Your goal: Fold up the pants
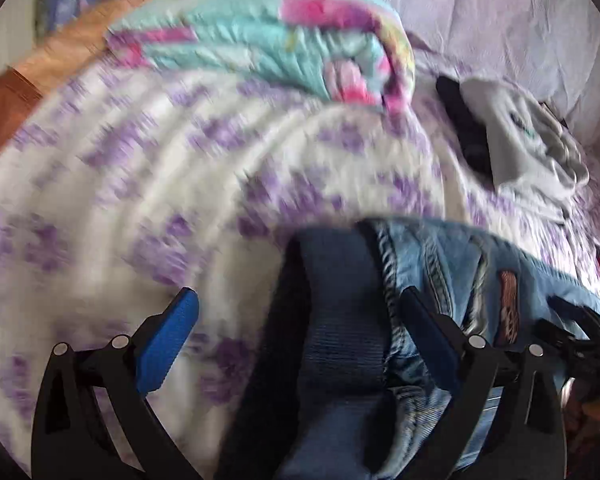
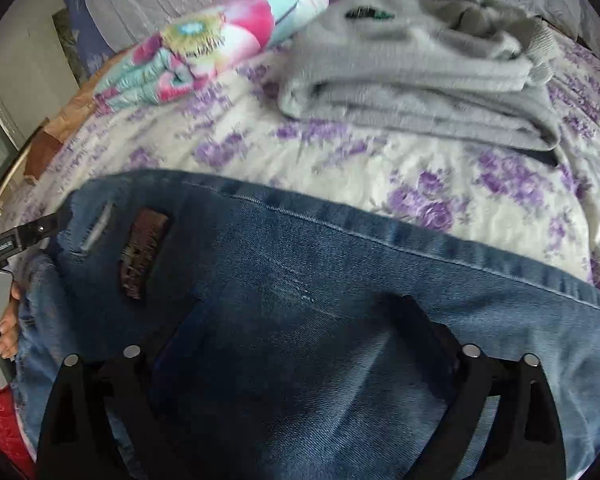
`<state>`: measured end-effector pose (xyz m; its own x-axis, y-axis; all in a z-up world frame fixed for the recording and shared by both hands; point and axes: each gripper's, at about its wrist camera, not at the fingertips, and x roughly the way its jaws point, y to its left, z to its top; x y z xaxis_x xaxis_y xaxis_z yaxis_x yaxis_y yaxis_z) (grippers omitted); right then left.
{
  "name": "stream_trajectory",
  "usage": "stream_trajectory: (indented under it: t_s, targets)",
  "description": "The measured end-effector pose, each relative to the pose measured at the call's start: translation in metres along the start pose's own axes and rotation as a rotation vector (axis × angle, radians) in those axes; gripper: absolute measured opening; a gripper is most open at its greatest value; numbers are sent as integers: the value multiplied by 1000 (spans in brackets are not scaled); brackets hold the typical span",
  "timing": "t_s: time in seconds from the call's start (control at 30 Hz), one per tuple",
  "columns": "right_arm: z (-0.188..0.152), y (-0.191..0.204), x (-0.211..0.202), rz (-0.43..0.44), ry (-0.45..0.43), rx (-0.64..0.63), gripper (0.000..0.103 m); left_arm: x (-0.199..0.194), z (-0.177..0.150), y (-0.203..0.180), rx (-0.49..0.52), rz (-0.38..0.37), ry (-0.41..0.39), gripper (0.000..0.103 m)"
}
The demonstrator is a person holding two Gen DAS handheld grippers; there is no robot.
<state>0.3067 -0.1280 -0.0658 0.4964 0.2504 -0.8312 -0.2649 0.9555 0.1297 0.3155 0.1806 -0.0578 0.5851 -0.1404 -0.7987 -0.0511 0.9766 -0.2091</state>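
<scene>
A: Jeans (image 2: 320, 320) where?

B: Flat on the floral bedspread (image 2: 420, 184), filling 6 o'clock of the right view; leather patch (image 2: 142, 252) at 9; grey sweatshirt (image 2: 416, 68) folded at 1, well apart.

A: Claws?

B: Right gripper (image 2: 300, 360) spread wide over the denim, pinching nothing; left gripper (image 1: 300, 340) spread too, dark waistband lining (image 1: 340, 300) between the fingers, pads not pressing.

A: Left view's blurry.

B: Yeah; patterned pillow (image 1: 260, 40) at 12, that's all I trust.

A: Next move?

B: Probably regrasp; take edges at matching points, pinch every layer, lift evenly so seams align.
</scene>
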Motion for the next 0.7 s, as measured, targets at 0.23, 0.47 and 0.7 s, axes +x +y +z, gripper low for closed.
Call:
stream_trajectory:
  t_s: [0.23, 0.47, 0.7]
  targets:
    - [15, 25, -20, -35, -50, -48, 100, 7, 12, 13, -18, -96, 33, 99]
    - [29, 37, 23, -14, 7, -72, 100, 7, 14, 9, 40, -89, 28, 99]
    - [-8, 33, -58, 206, -149, 35, 100, 2, 14, 13, 19, -116, 25, 99]
